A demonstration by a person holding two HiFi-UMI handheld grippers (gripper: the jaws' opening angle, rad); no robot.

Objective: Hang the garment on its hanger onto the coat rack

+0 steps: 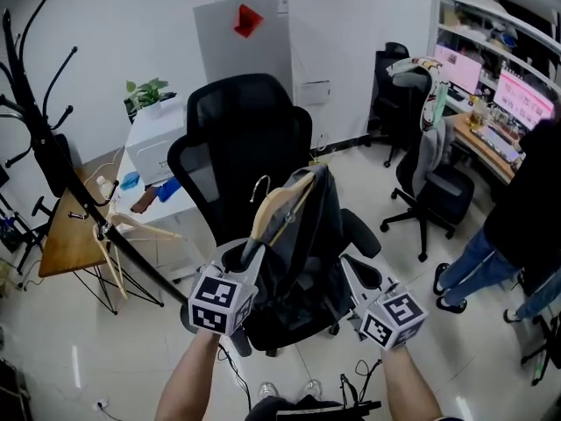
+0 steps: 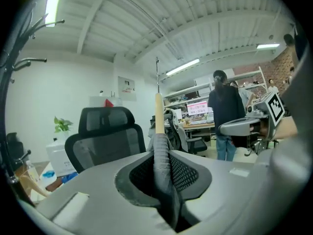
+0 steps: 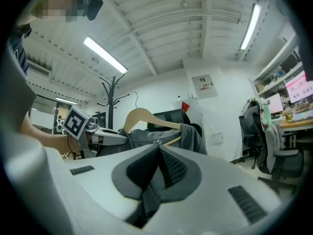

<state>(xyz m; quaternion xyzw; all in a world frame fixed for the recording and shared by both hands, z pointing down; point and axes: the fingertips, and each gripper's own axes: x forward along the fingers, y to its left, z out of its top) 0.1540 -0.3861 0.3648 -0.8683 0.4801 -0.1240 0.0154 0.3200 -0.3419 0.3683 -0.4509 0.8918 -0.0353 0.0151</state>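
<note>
dark grey cloth, the garment [image 1: 302,235], sat on its wooden hanger [image 1: 280,202] between the two grippers, just below the middle of the head view towards six o'clock, in front of a black office chair [image 1: 245,130]. the left gripper [image 1: 252,254] was pinching the cloth where it wrapped one end of the hanger, with bare wood poking up past its jaws. the right gripper [image 1: 352,274] had its jaws pressed together on a fold of the same cloth at the other shoulder.

judging from that, the pick-up was done and the hanging was not. the coat rack [image 1: 35,121] stood at nine to ten o'clock, well apart from the hanger, and the metal hook [image 1: 259,185] rested on nothing. what seemed left was to carry the garment across, set the hook over a prong and let go.

only the head view showed grippers, garment and rack in one layout, plus a spare hanger [image 1: 114,235] dangling beside the rack's pole at eight o'clock. the left gripper view gave the pinch on cloth and wood close up, and a person [image 2: 226,111] standing with back turned at three o'clock. the right gripper view looked across the hanger, with the hook and the rack's top prongs behind it at eleven o'clock, an angle neither other view gave.
</note>
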